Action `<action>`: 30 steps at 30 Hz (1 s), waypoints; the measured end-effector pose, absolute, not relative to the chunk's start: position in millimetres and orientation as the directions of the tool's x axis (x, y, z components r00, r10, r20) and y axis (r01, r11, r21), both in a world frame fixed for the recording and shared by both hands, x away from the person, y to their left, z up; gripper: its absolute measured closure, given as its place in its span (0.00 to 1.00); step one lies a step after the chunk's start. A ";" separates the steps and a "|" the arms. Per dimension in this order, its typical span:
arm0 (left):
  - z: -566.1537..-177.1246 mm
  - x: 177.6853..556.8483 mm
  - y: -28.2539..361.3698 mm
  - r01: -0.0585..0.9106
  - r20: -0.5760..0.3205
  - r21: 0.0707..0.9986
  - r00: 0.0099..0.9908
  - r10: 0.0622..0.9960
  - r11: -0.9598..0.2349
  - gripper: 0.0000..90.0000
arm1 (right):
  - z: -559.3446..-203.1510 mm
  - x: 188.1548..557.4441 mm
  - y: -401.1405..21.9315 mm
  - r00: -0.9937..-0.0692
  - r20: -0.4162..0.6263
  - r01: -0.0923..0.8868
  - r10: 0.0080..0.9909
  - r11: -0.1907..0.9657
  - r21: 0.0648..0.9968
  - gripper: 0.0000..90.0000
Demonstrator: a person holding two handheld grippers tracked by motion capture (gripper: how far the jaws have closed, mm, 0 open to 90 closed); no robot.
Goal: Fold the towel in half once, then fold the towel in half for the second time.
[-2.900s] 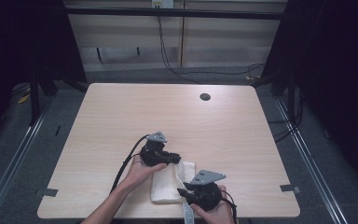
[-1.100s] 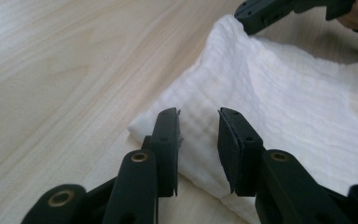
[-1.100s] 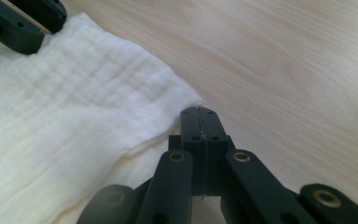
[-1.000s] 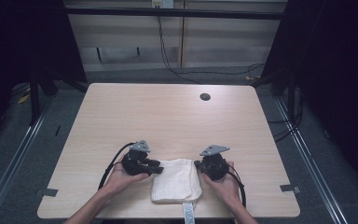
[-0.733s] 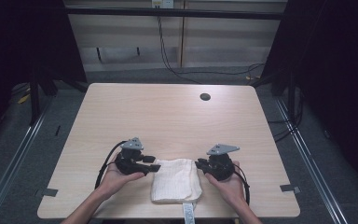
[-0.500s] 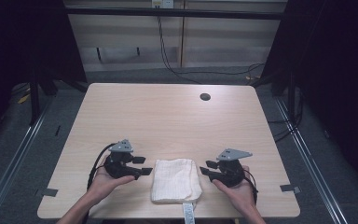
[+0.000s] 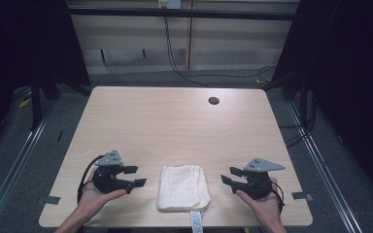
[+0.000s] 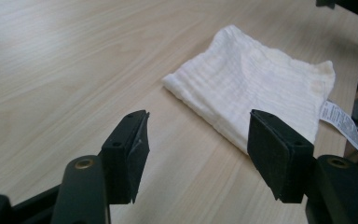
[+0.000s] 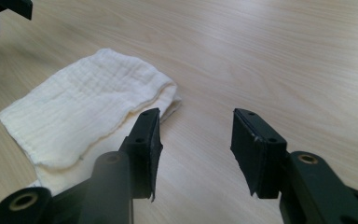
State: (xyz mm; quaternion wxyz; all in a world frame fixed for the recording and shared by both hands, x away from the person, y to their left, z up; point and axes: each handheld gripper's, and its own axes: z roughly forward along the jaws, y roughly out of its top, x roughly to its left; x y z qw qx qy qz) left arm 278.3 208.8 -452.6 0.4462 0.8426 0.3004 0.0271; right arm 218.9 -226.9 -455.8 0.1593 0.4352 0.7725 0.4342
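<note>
Both claws are released with nothing between the jaws, which have just been opening: the left gripper [image 7: 128,175] just left of the folded cloth [image 7: 183,187], the right gripper [image 7: 232,176] just right of it. The fold looks finished; next probably calls only for backing off. The cloth lies flat near the table [image 7: 175,121] front edge, its long axis running front to back, tag [image 7: 196,222] pointing toward the person.

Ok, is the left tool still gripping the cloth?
No, the left tool is open over bare table, with the cloth lying beyond it.

Right gripper [image 9: 193,154] — jaws just opened, nothing between them — hangs over bare table [image 9: 284,56]; folded white cloth [image 9: 84,116] lies just beside.
</note>
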 end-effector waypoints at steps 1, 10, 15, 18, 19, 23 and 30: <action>-452.0 277.8 211.2 0.486 -0.224 0.769 0.813 0.537 -0.415 0.42 | -455.2 217.0 -228.1 -0.565 0.137 0.536 0.813 0.237 0.810 0.58; -449.3 264.3 232.9 0.478 -0.210 0.785 0.803 0.557 -0.393 0.41 | -456.0 204.8 -239.5 -0.530 0.134 0.538 0.837 0.211 0.816 0.57; -450.2 255.6 254.0 0.487 -0.222 0.795 0.788 0.575 -0.360 0.41 | -454.3 201.5 -241.5 -0.528 0.134 0.529 0.838 0.201 0.825 0.57; -450.2 255.1 262.8 0.492 -0.229 0.806 0.771 0.594 -0.330 0.40 | -453.3 201.1 -244.2 -0.522 0.141 0.528 0.841 0.189 0.828 0.56; -451.5 255.5 265.2 0.498 -0.234 0.808 0.761 0.604 -0.315 0.39 | -453.2 201.2 -245.1 -0.522 0.138 0.524 0.842 0.189 0.830 0.56; -456.6 254.2 270.1 0.527 -0.245 0.791 0.737 0.630 -0.309 0.39 | -451.9 198.2 -249.3 -0.515 0.142 0.522 0.845 0.178 0.834 0.55; -463.6 244.9 277.2 0.561 -0.239 0.760 0.711 0.662 -0.328 0.38 | -456.1 185.6 -262.5 -0.495 0.147 0.528 0.856 0.163 0.833 0.50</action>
